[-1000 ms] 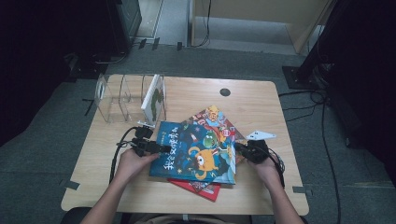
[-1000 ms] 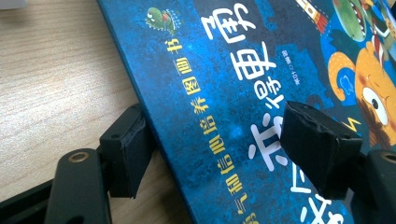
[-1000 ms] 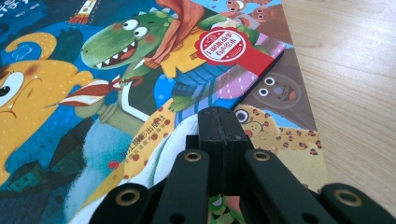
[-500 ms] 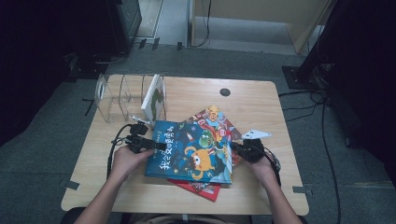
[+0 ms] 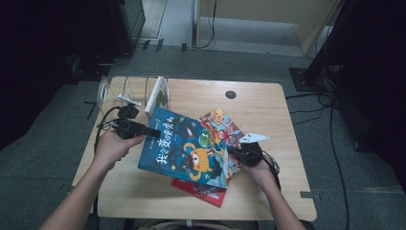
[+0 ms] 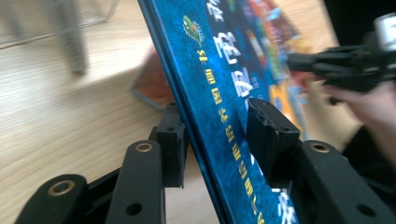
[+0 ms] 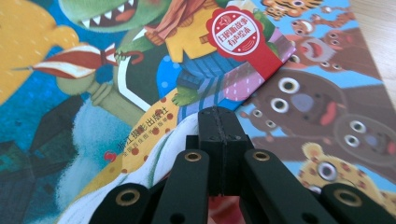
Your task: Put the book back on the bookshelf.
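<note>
A wooden table (image 5: 268, 100) carries everything here, with a clear acrylic book rack (image 5: 115, 93) standing at its far left corner and a white-spined book (image 5: 158, 93) upright in it. The blue picture book (image 5: 189, 148) lies across the middle of the table on top of two other picture books (image 5: 218, 122), its left edge tilted up off the wood. My left gripper (image 6: 215, 140) straddles that raised spine edge, one pad on the cover and one behind it; the jaws have just been closing with the book between them, and they now pinch it. My right gripper (image 7: 218, 128), jaws pressed flat together with nothing between them, rests its tip at the blue book's right edge, over the cartoon-animal cover beneath. My left hand (image 5: 112, 146) sits near the rack.
</note>
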